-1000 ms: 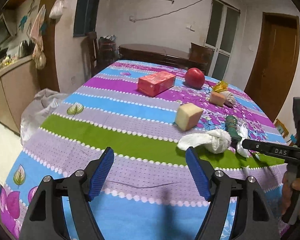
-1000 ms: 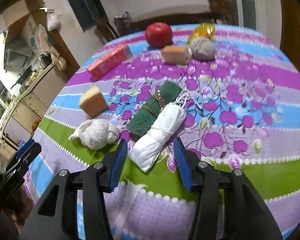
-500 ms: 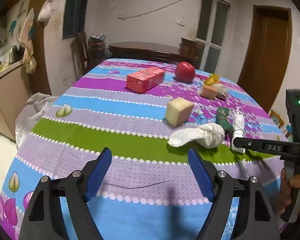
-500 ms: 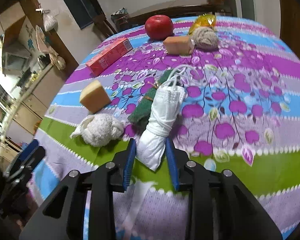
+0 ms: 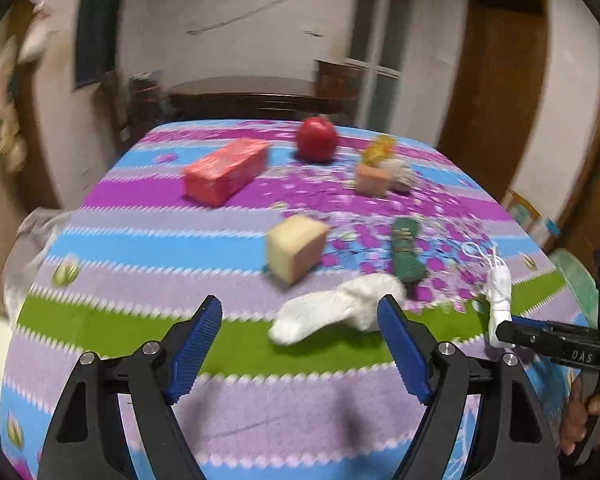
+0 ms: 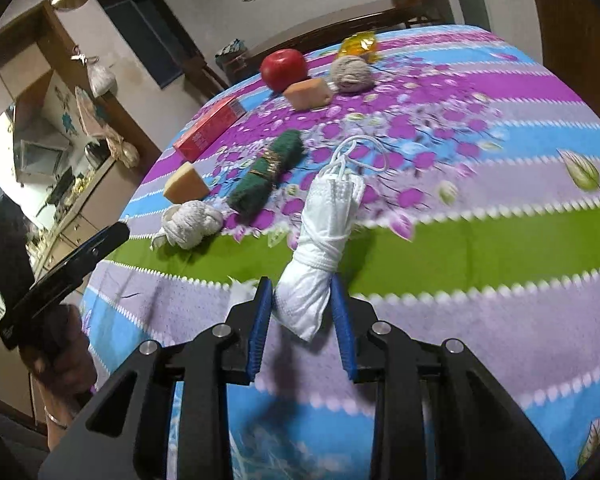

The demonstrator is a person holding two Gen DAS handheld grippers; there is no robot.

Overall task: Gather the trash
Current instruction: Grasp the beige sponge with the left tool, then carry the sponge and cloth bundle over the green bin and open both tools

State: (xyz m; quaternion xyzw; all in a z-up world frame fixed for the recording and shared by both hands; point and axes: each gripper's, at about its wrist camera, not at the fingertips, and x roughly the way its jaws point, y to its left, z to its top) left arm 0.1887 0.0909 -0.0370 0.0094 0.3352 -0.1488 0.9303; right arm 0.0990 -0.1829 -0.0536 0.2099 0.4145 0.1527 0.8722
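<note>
Now right gripper (image 6: 302, 300) jaws clamped on rolled white mask (image 6: 324, 240), left gripper (image 5: 300, 344) jaws wide, empty.

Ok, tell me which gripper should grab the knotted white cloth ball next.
Left. The left gripper is open right before the knotted white cloth ball; the right gripper is shut on the rolled white mask.

bare striped tablecloth (image 5: 112, 320) wide open at the near edge and along the left side. further in, crowded: knotted white rag (image 5: 340, 308) just ahead of the left gripper (image 5: 300, 344), yellow sponge (image 5: 296, 248) and green roll (image 5: 408, 256) close behind it. red box (image 5: 226, 170), apple (image 5: 317, 139) and orange block (image 5: 372, 179) blocking the far end, narrow gaps between.
</note>
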